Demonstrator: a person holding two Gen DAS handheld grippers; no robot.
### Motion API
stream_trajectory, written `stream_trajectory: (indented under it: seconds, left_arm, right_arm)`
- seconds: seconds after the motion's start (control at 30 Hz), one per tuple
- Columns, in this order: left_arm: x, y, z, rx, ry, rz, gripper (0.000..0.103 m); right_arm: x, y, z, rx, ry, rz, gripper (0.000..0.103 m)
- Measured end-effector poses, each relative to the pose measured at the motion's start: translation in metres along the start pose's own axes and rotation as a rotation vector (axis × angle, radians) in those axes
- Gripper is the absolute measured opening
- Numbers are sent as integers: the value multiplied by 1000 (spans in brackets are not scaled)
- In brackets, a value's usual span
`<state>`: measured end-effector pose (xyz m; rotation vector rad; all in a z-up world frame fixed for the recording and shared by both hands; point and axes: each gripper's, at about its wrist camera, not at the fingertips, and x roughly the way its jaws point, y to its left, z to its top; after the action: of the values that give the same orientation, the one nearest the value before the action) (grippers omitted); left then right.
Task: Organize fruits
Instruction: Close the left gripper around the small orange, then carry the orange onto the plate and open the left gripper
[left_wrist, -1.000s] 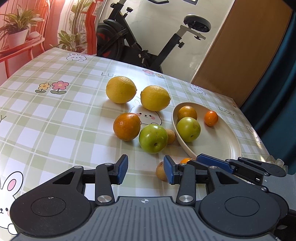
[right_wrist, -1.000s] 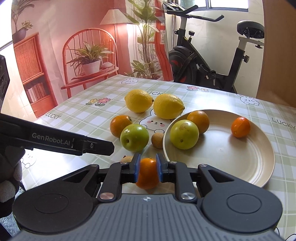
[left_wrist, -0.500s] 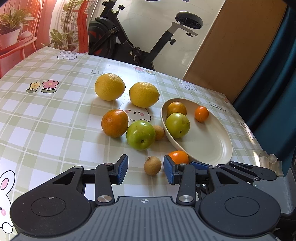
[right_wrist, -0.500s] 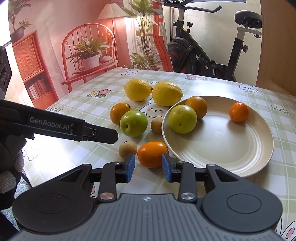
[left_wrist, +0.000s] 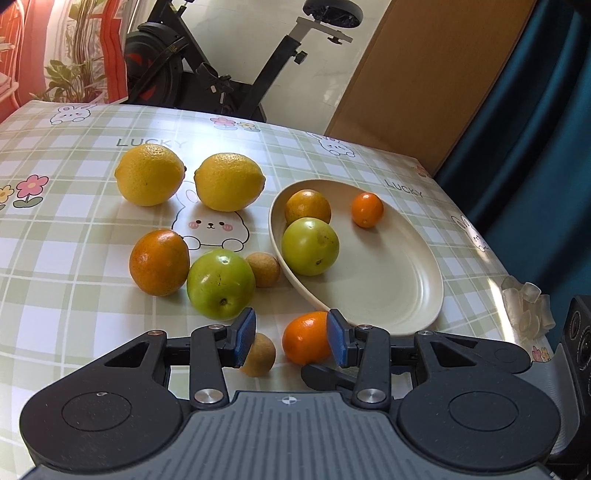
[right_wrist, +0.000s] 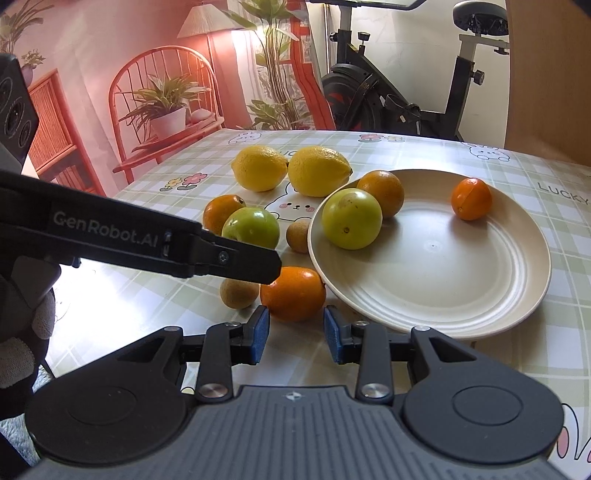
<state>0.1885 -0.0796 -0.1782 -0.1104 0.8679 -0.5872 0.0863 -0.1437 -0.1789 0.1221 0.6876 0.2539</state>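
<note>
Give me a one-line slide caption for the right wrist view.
Right gripper open just short of a loose orange on the tablecloth, beside a plate holding three fruits.

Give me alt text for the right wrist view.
The right gripper is open just short of an orange lying on the checked table beside a cream plate. The plate holds a green apple and two more fruits. The left gripper reaches in from the left.
</note>
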Motion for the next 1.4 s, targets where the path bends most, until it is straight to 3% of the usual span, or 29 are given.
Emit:
stream_trajectory:
  seconds: [0.43, 0.77, 1.1, 1.4]
  left_arm:
    - [14, -3, -2, 50, 53, -81, 45]
    - [19, -10, -6, 81, 72, -34, 42]
    - [-9, -18, -8, 107, -1, -9, 40]
    - [-7, -35, 2, 163, -13, -7, 40]
  right_arm:
    - [3, -1, -2, 9, -9, 16, 36]
    - [3, 1, -2, 5, -11, 9, 36]
    - [-9, 11, 1, -47, -59, 22, 36]
    - [-21, 5, 7, -34, -110, -14, 36]
